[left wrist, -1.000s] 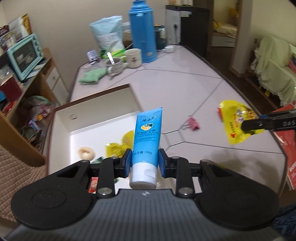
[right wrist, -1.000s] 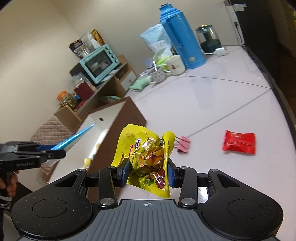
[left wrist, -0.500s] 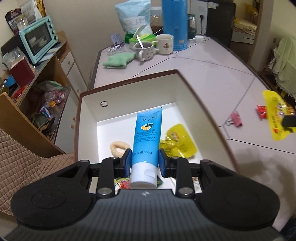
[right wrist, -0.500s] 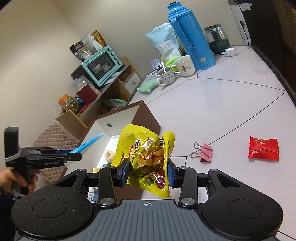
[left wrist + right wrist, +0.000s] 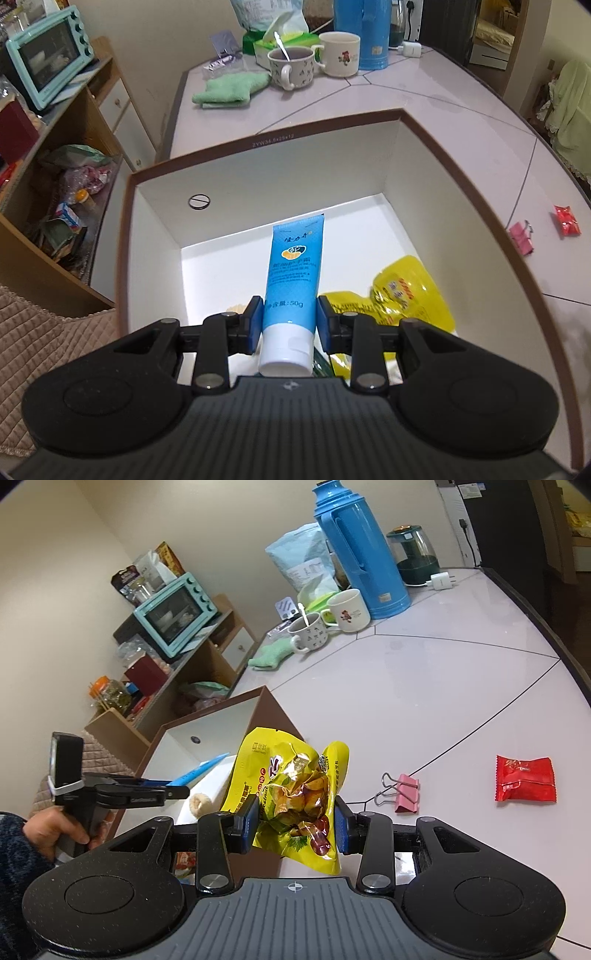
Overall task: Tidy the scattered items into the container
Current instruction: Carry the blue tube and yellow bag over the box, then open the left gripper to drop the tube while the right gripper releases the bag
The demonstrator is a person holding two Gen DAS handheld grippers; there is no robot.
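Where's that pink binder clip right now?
In the right wrist view the pink clip lies on the table, right of the held yellow bag and left of the red packet.

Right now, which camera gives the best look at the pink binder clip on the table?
The right wrist view: the pink binder clip lies whole and sharp on the table, wire handles visible. In the left wrist view it is small, at the distorted right edge, beyond the box.
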